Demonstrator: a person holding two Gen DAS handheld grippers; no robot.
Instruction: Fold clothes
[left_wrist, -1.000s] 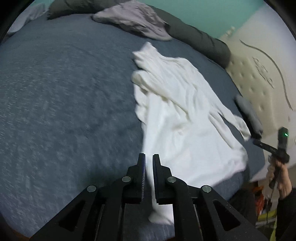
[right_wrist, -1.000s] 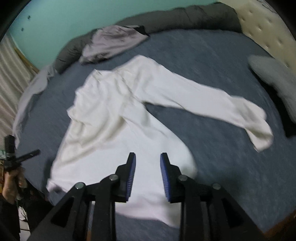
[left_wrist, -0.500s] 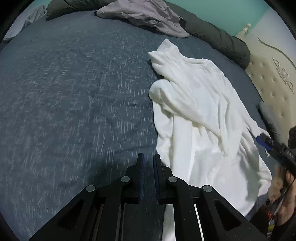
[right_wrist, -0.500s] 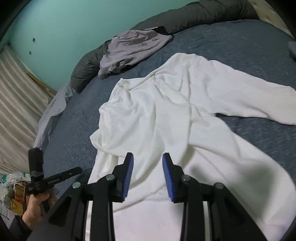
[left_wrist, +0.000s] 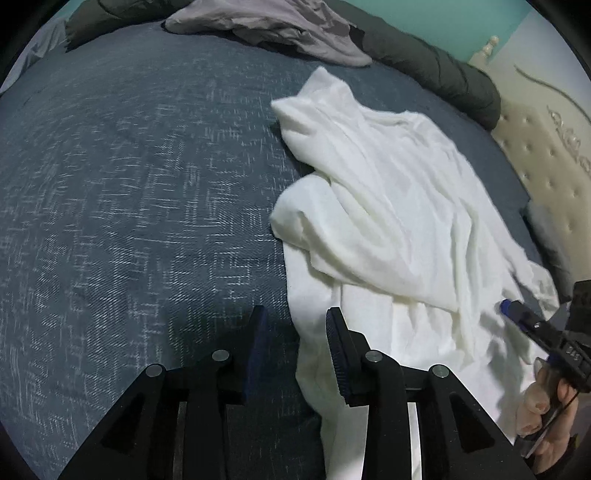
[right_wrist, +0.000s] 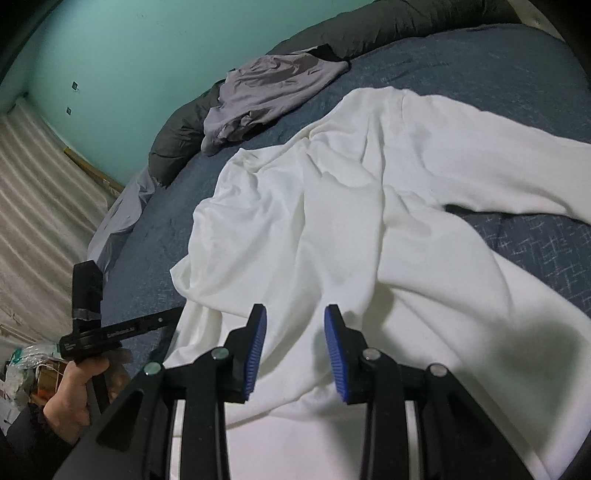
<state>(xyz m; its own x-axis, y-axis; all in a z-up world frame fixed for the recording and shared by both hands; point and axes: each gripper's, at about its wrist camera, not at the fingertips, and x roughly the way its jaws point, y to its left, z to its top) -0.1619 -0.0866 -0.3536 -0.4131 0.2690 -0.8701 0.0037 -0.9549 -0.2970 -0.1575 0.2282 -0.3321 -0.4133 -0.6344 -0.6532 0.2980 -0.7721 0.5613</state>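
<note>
Two garments lay on the bed (left_wrist: 129, 166) I was working over: a white long-sleeved top (left_wrist: 388, 206) spread rumpled across the dark blue speckled cover, and a grey garment (right_wrist: 273, 88) bunched at the far edge against a dark rolled duvet (right_wrist: 177, 147). Beyond it the wall (right_wrist: 110, 48) was teal, with a pale striped curtain (right_wrist: 40, 206) to one side and a cream tufted headboard (left_wrist: 546, 173) at the other.

My left tool (left_wrist: 295, 347) had just been opening; its jaws stood apart over the near edge of the white top, with the cloth's edge seen between them but not pinched. My right tool (right_wrist: 291, 343) was released too, jaws parted above the top's lower body, gripping nothing.

Against a second before, both tools had come lower and closer to the cloth, which filled far more of each view, and the left tool's jaws, then nearly together, now gaped.
</note>
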